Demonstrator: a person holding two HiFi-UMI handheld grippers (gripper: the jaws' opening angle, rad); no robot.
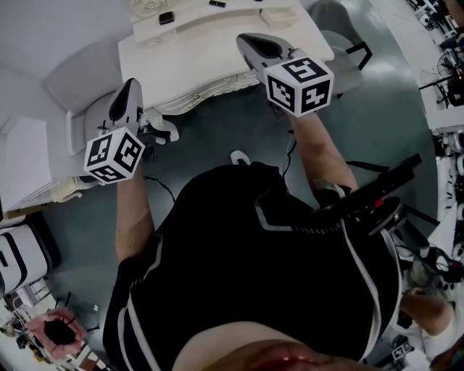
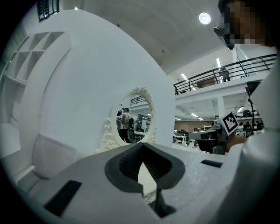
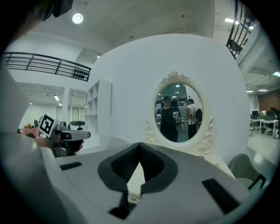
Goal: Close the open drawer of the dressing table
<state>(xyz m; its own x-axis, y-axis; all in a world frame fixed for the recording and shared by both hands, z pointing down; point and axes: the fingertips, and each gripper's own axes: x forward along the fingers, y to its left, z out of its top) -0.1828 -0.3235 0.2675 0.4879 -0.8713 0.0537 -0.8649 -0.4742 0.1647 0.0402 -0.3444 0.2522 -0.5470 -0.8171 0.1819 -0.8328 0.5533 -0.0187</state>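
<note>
The white dressing table stands ahead of me at the top of the head view. Its scalloped drawer front with a small knob faces me; how far it stands out I cannot tell. My left gripper is shut and empty, held in the air at the table's left front corner. The right gripper, also shut and empty, hovers over the table's front right part. In the left gripper view the jaws meet below the oval mirror. The right gripper view shows its jaws below that mirror.
A grey padded seat is left of the table and a grey chair to its right. Small items lie on the table's back shelf. A white box sits at the left. Cables run over the grey floor.
</note>
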